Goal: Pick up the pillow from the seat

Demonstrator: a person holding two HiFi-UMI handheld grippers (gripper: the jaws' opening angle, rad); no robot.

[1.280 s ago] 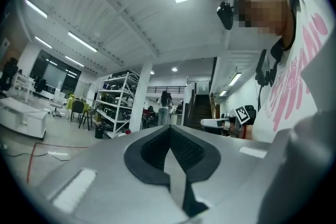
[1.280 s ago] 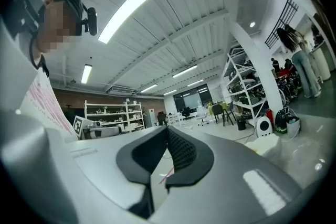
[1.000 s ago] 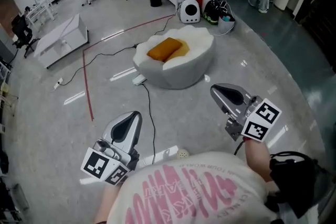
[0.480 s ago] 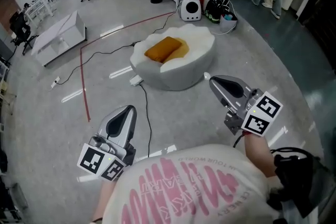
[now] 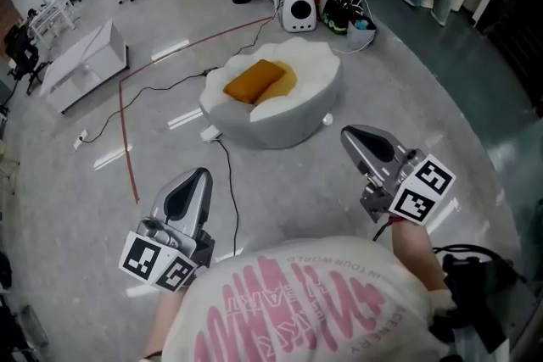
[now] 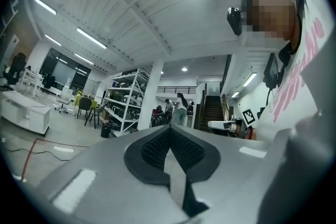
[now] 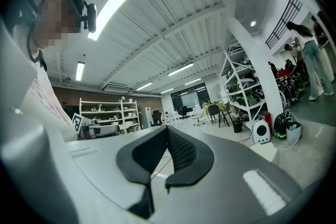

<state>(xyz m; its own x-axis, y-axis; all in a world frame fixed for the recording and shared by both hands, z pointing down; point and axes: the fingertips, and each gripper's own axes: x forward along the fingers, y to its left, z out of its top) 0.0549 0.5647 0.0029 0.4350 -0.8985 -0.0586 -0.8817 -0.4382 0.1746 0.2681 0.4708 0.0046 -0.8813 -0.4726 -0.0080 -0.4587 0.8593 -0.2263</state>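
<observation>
L gripper (image 5: 199, 178) at near left, R gripper (image 5: 352, 138) at near right. Both held low, close to person's torso, tips aimed fwd toward far side, R a bit further out. Jaws on both pressed together, nothing btwn them. Orange pillow (image 5: 254, 80) lies in white seat (image 5: 293, 110) on floor, far centre, well apart from both grippers.

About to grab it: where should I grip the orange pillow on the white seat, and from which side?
Probably the pillow at its near short end, from above: it lies flat in the seat, whose raised rim likely blocks side approaches.
</observation>
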